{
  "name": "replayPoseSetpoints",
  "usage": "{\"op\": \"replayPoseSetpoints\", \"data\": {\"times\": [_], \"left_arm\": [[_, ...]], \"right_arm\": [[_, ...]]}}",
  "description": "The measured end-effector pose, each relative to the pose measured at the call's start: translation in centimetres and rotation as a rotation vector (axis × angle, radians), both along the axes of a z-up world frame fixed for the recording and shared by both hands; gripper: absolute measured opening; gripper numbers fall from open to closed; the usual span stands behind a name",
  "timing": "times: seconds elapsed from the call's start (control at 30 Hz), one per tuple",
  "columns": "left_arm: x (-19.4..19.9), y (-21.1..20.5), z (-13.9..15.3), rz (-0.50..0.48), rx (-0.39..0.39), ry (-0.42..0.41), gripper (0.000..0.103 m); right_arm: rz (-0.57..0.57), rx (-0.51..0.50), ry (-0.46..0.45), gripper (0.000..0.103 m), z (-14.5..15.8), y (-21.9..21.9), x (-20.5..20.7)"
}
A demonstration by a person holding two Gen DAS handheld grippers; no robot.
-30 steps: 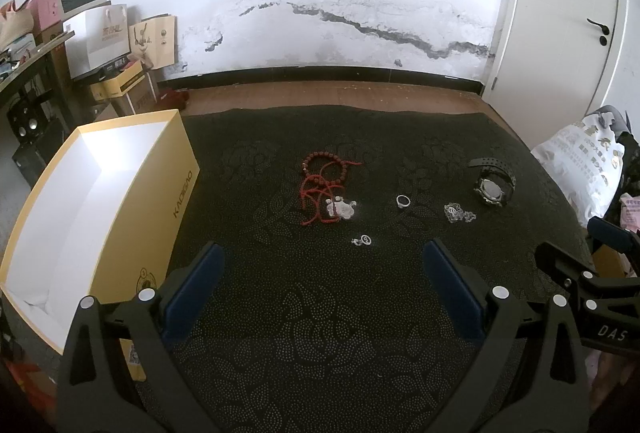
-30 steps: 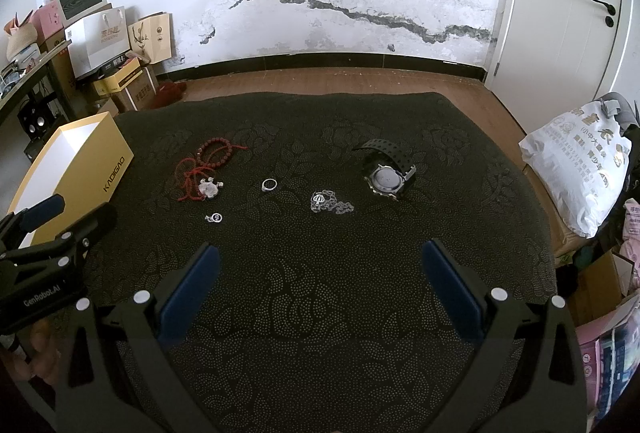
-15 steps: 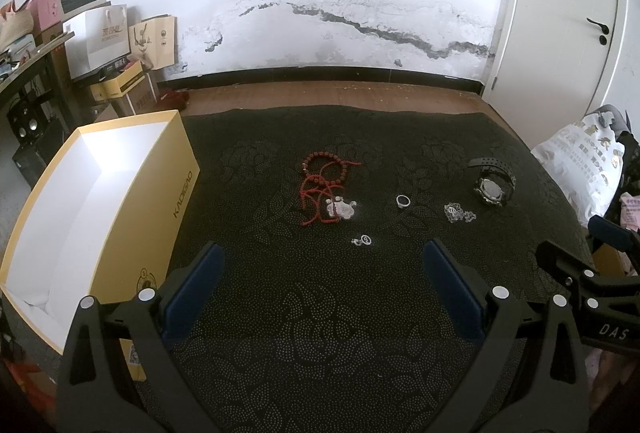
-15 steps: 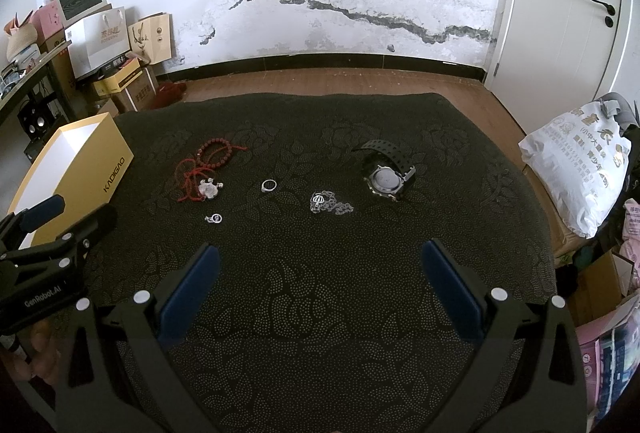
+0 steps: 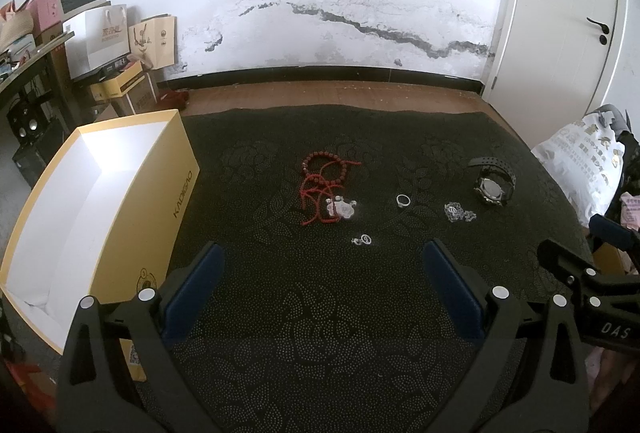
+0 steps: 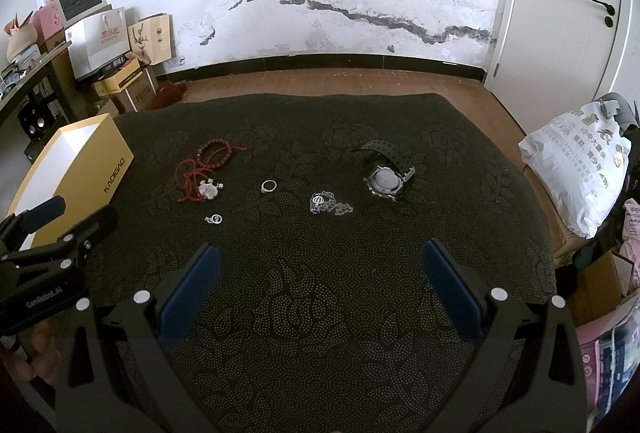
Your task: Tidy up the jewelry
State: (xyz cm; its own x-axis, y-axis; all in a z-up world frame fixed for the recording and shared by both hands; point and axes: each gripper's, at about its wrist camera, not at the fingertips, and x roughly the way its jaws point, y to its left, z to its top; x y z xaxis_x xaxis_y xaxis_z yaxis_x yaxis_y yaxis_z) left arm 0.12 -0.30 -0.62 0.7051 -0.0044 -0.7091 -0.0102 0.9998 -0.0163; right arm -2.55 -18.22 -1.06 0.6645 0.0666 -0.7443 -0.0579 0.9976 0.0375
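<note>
Both grippers hung spread wide and empty above the near part of the dark cloth (image 5: 320,313). From its own camera the left gripper (image 5: 322,277) had its blue pads well apart, with the right gripper (image 5: 576,269) showing at the right edge; from the right wrist view the right gripper (image 6: 320,273) was likewise released, the left one at the far left beside the box.

Jewelry lay scattered ahead of them, none of it touched. A red bead bracelet (image 5: 320,163) sat farthest back, with a tangle of red cord (image 5: 316,197) just in front, running to a pale pendant (image 5: 340,208). Near that pendant, toward the grippers, lay a small silver charm (image 5: 362,241). To the right came a ring (image 5: 403,199), then a silver chain (image 5: 458,213) in a heap, then a black watch (image 5: 493,185) (face up, strap curled behind).

An open yellow box (image 5: 168,193), white inside, stood at the cloth's left edge, well apart from the jewelry.
</note>
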Motion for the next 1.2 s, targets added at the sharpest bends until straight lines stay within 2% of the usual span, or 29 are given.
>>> {"op": "replayPoseSetpoints", "data": {"times": [0.47, 0.73, 1.0, 1.2], "left_arm": [[0.1, 0.2, -0.5, 0.0, -0.003, 0.015, 0.097], [1.8, 0.6, -3.0, 0.013, -0.009, 0.097, 0.097], [7.9, -0.8, -6.8, 0.015, 0.038, 0.138, 0.097], [12.3, -1.7, -11.2, 0.013, 0.057, 0.199, 0.097]], "right_arm": [[-0.003, 0.002, 0.001, 0.098, 0.0, -0.1, 0.0], [-0.029, 0.012, 0.013, 0.098, 0.4, -1.3, 1.3], [-0.045, 0.039, 0.014, 0.098, 0.0, -2.6, 2.3], [-0.052, 0.04, 0.026, 0.098, -0.7, -3.5, 3.4]]}}
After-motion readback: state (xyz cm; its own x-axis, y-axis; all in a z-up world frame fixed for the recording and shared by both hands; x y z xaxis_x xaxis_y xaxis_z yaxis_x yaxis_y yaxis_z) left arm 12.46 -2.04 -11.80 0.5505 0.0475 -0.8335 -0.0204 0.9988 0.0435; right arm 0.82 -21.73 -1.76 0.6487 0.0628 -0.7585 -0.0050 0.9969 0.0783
